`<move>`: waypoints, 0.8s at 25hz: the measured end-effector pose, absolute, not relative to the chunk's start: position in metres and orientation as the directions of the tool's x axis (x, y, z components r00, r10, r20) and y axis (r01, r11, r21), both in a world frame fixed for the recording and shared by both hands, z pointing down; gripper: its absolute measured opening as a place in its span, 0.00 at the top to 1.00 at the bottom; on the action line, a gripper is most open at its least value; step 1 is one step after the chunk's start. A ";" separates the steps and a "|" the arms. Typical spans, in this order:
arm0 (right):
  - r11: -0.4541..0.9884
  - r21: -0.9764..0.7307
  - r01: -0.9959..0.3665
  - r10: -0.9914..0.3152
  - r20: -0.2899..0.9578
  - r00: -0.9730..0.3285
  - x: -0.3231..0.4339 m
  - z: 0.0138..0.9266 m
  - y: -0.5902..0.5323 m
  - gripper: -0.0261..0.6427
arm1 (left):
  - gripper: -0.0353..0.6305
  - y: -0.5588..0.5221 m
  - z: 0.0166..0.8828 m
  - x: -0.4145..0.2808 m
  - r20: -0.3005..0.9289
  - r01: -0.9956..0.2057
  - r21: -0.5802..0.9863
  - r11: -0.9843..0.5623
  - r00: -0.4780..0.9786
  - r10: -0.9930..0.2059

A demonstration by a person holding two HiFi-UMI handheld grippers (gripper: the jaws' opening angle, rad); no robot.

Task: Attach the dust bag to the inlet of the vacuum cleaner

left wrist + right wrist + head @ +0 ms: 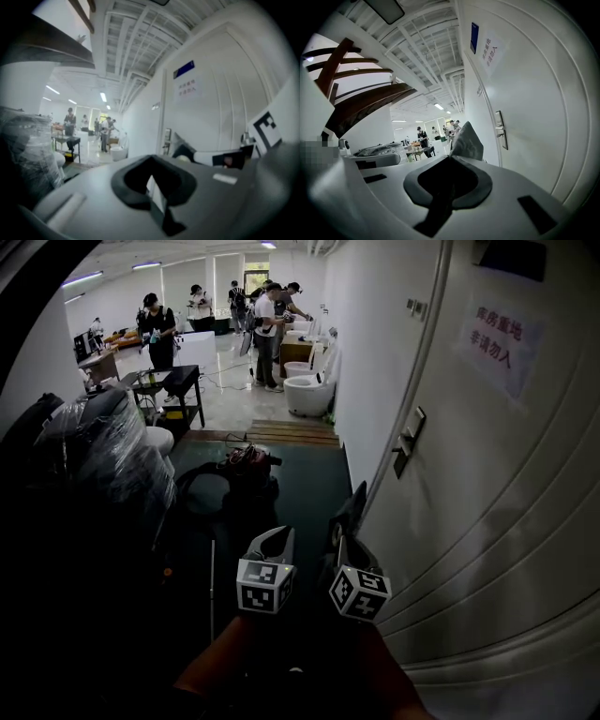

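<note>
On my right, a tall white panelled door fills most of the head view. A paper notice is taped high on it, and a metal lever handle sits near its edge. Below and ahead of me lies the dark green floor mat. At my left stands a bulky dark shape wrapped in clear plastic film. Farther up the mat, well apart from both tools, sits the dark reddish canister vacuum cleaner, its black hose looped beside it. My right gripper has its fingers clamped on the grey fabric dust bag, which stands up from them close to the door. My left gripper, just beside the right one, has its fingers closed on nothing.
</note>
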State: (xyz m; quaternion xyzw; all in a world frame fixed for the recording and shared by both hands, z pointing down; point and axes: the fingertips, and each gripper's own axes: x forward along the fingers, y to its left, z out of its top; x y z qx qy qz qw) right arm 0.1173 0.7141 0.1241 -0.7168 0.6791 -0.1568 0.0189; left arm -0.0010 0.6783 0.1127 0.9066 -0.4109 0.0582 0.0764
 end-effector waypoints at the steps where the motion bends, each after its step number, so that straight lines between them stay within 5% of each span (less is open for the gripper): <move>1: -0.072 -0.239 -0.968 -0.980 0.197 0.024 0.118 0.124 0.714 0.94 | 0.95 0.679 0.113 0.000 0.170 -0.754 0.088 -0.651 0.655 -0.736; 20: -0.020 -0.246 -0.969 -0.976 0.213 -0.034 0.124 0.137 0.641 0.94 | 0.95 0.609 0.136 0.011 0.186 -0.770 0.100 -0.631 0.637 -0.748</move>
